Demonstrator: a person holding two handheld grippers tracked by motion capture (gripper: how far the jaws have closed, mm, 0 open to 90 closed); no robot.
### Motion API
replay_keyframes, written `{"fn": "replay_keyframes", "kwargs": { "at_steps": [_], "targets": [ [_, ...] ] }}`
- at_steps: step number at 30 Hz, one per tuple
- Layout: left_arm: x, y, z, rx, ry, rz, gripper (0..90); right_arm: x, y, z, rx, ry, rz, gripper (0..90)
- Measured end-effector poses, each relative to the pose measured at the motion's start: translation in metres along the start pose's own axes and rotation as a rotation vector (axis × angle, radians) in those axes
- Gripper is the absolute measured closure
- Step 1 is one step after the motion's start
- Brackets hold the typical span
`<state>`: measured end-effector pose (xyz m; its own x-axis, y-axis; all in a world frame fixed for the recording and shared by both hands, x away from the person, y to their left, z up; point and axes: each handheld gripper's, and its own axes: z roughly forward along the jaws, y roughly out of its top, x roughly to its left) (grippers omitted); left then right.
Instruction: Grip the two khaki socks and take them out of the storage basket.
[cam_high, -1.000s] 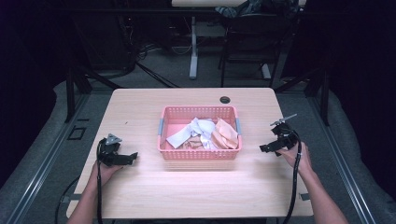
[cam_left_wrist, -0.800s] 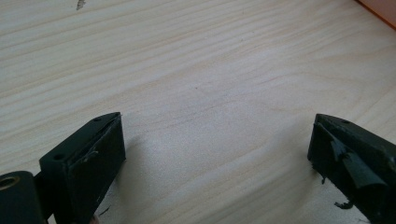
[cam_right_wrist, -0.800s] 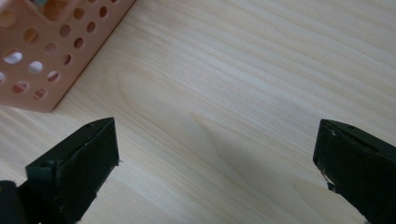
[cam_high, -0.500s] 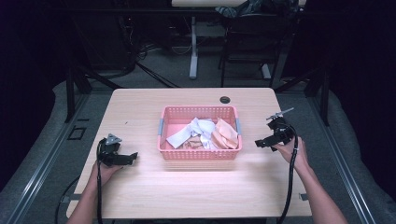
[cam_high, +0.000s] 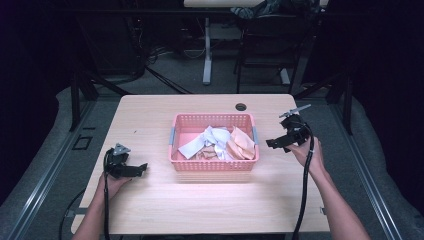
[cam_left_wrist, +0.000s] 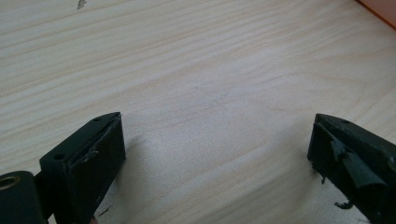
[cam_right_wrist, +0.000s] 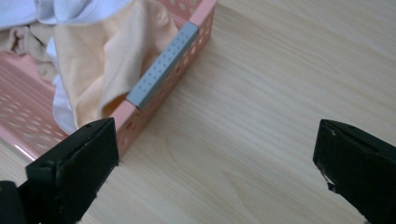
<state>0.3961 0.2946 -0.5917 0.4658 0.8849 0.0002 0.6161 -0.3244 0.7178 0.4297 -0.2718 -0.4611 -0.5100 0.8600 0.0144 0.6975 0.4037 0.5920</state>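
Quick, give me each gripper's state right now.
Left gripper: open, holding nothing, over bare table.
Right gripper: open, holding nothing, beside the pink basket.

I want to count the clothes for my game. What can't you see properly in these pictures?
- High view: the clothes lie piled in the pink basket; they overlap, so their number stays unclear.
- Right gripper view: the picture's top and left edges cut off the basket, and the peach cloth covers what lies under it.
- High view: the dark round thing on the table is too small to name.
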Motion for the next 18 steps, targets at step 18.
{"fn": "replay_keyframes", "kwargs": {
  "at_steps": [18],
  "targets": [
    [0.0, 0.0, 0.0, 0.0, 0.0, 0.0, 3.8, 0.043, 0.051, 0.019, -0.012, 0.061, -0.078, 23.2]
  ]
}}
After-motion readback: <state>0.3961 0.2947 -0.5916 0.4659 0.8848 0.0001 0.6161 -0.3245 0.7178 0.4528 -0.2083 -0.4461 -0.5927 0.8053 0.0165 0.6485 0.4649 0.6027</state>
